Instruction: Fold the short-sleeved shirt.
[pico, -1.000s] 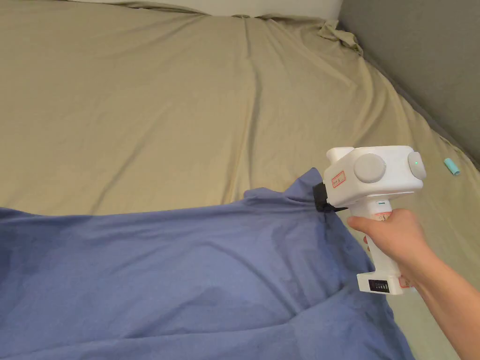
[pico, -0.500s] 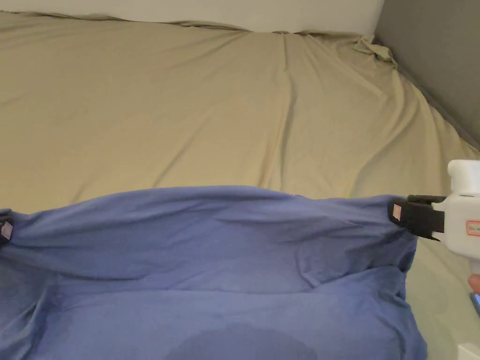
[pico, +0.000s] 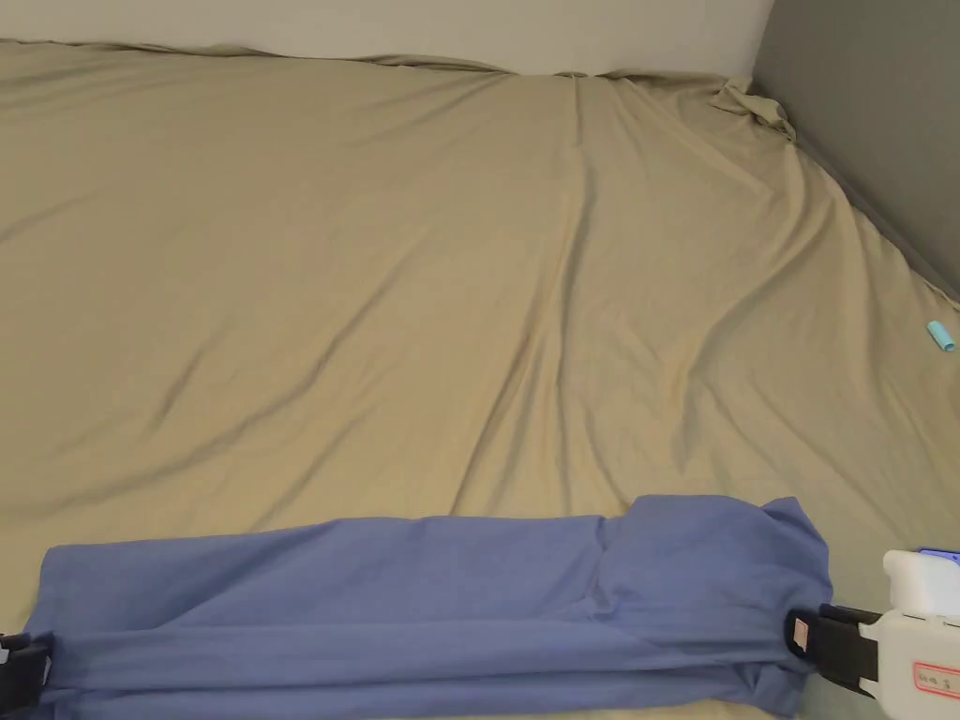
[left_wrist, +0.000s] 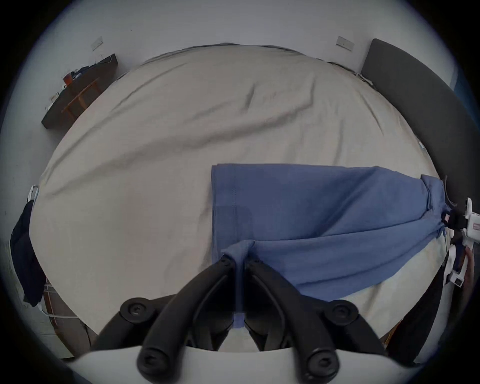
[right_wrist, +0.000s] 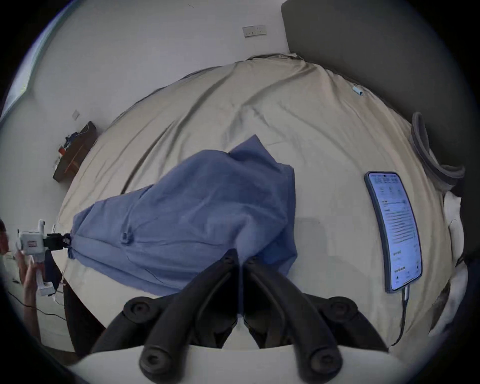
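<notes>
Two grippers pinch opposite ends of a blue shirt (pico: 422, 600), stretched in a long band across the near edge of a tan bed (pico: 375, 281). The left gripper (left_wrist: 240, 262) and right gripper (right_wrist: 240, 259) are both clamped on fabric. Uneven tension could skew the fold, or a corner could slip free.

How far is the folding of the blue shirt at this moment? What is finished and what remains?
Done: the blue shirt already lies doubled into a long, narrow band across the bed sheet. In hand: the left gripper and the right gripper each pinch one end of the band, keeping it stretched. Left: probably to release it and fold the band crosswise into a compact stack; no such fold shows yet.
</notes>
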